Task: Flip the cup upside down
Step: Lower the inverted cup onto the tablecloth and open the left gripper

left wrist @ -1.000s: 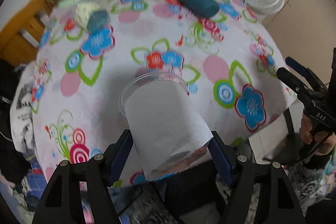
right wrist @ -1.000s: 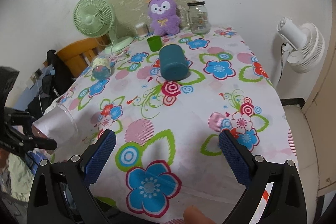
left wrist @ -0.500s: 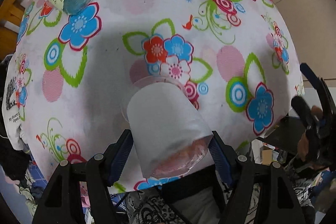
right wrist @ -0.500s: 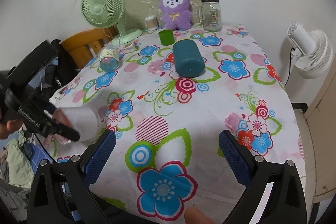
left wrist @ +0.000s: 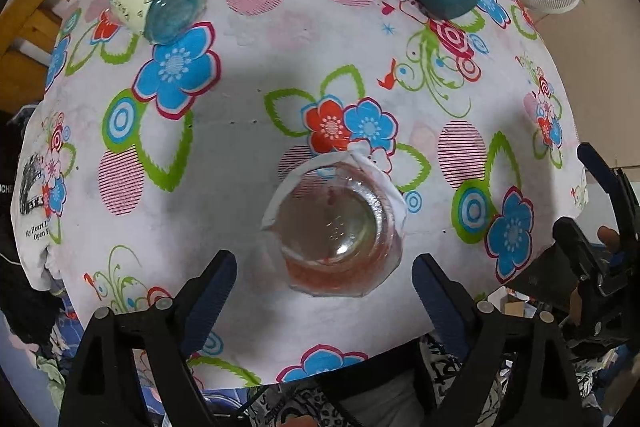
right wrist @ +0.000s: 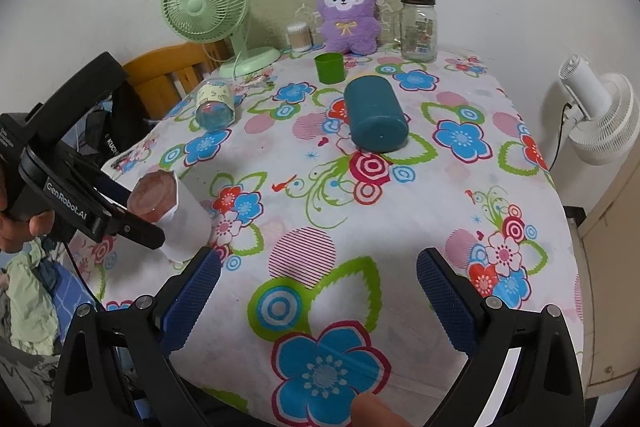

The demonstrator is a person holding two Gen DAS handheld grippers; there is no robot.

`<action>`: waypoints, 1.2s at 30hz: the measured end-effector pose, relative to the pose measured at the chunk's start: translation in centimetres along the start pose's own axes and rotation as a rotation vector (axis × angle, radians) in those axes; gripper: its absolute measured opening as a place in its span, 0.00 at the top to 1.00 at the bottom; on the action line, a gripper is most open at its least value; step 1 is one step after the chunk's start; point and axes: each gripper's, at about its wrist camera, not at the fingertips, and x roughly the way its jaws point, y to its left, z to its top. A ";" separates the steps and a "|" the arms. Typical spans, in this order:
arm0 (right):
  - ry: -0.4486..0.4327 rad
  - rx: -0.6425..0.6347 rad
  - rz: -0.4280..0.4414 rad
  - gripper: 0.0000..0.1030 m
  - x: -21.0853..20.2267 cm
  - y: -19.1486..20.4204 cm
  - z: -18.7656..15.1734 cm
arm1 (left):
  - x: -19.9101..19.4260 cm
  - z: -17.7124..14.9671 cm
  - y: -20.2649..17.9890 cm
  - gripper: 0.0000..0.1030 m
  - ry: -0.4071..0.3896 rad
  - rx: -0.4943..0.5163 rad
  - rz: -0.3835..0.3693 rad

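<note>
A clear plastic cup (left wrist: pixel 340 227) wrapped in white paper stands upside down on the flowered tablecloth (left wrist: pixel 240 131), its pinkish base facing up. It also shows in the right wrist view (right wrist: pixel 176 215) near the table's left front edge. My left gripper (left wrist: pixel 324 291) is open, its blue pads apart on either side of the cup and just short of it. In the right wrist view the left gripper (right wrist: pixel 132 215) looks down on the cup from above. My right gripper (right wrist: pixel 318 295) is open and empty over the table's front edge.
A teal bottle (right wrist: pixel 374 119) lies on its side mid-table. A glass jar with a patterned label (right wrist: pixel 214 105) lies at the left. A green cup (right wrist: pixel 329 67), green fan (right wrist: pixel 208 7), purple plush (right wrist: pixel 348 15) and glass jar (right wrist: pixel 418 29) stand at the back. A white fan (right wrist: pixel 596 115) stands off the right edge.
The left gripper tipped the cup mouth-down, set it on the cloth and opened, with its pads now off the cup. The right gripper has barely moved.
</note>
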 end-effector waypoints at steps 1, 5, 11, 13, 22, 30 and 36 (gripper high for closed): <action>0.002 -0.005 -0.002 0.03 0.1 0.2 0.1 | -0.3 -0.1 0.2 0.10 -0.007 -0.006 0.001; 0.002 -0.025 -0.004 0.03 0.1 1.2 0.4 | -1.1 -0.5 0.4 0.09 -0.041 -0.005 -0.001; -0.008 -0.051 -0.035 0.03 -0.3 2.6 1.2 | -3.6 -1.7 0.4 0.05 -0.141 0.019 0.032; -0.013 -0.055 -0.045 0.03 -0.4 3.0 1.5 | -4.3 -2.2 0.5 0.04 -0.176 0.028 0.039; -0.036 -0.064 -0.068 0.03 -0.9 4.6 3.1 | -6.7 -3.2 0.3 0.04 -0.320 0.008 0.078; -0.065 -0.087 -0.070 0.03 -1.4 6.3 4.5 | -8.6 -4.8 1.8 0.04 -0.448 -0.057 0.069; -0.101 -0.100 -0.082 0.03 -2.1 7.8 5.7 | -10.2 -6.0 2.7 0.04 -0.559 -0.109 0.058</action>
